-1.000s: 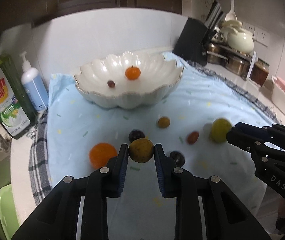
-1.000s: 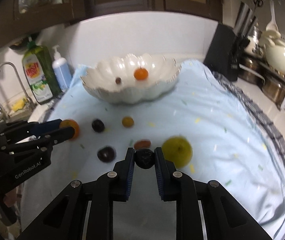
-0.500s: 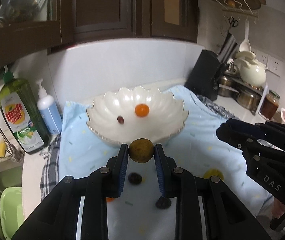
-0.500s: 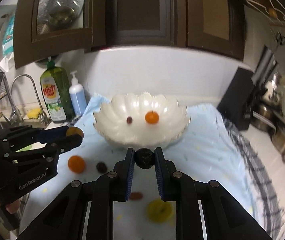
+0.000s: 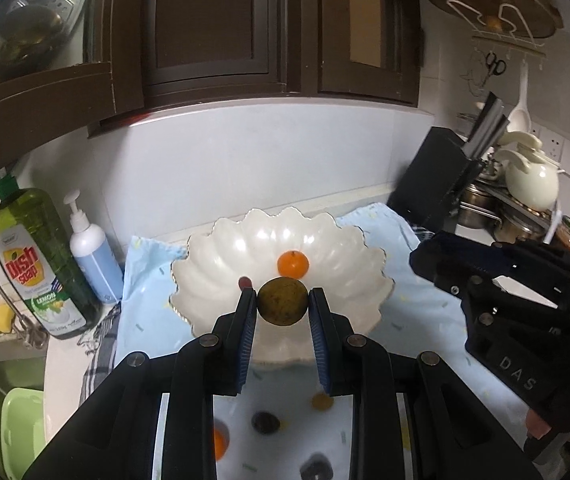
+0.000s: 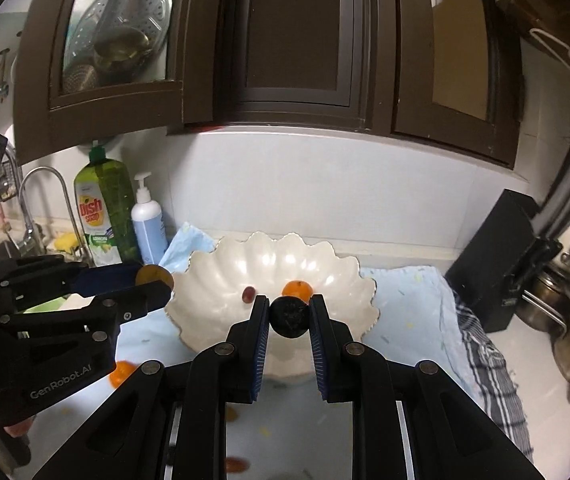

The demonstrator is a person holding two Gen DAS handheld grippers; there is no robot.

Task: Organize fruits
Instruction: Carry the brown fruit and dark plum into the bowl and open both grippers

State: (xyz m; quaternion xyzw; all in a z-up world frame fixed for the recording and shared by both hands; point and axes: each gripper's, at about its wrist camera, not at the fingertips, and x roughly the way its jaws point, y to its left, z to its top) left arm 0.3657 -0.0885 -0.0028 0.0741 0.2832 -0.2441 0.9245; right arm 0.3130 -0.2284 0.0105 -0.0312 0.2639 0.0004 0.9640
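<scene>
My left gripper (image 5: pixel 283 304) is shut on a brownish-yellow round fruit (image 5: pixel 283 301), held in the air in front of the white scalloped bowl (image 5: pixel 221 256). My right gripper (image 6: pixel 289 316) is shut on a dark purple fruit (image 6: pixel 289 318), held in front of the same bowl (image 6: pixel 213 280). The bowl holds a small orange (image 5: pixel 293 263) and a small red grape (image 6: pixel 248 294). Several fruits lie on the light blue cloth (image 5: pixel 425 320) below: an orange (image 5: pixel 219 442), dark plums (image 5: pixel 265 422) and a small yellow fruit (image 5: pixel 322 401). The left gripper also shows in the right wrist view (image 6: pixel 153 280).
A green dish soap bottle (image 5: pixel 41 260) and a white pump bottle (image 5: pixel 93 252) stand at the left, beside a sink with a faucet (image 6: pixel 45 208). A black knife block (image 5: pixel 441 184), a cream teapot (image 5: pixel 531 180) and steel pots (image 6: pixel 553 296) stand at the right. Dark cabinets hang above.
Both grippers have risen with their fruits and moved toward the bowl, which now sits lower and closer in both views. Both stay shut.
</scene>
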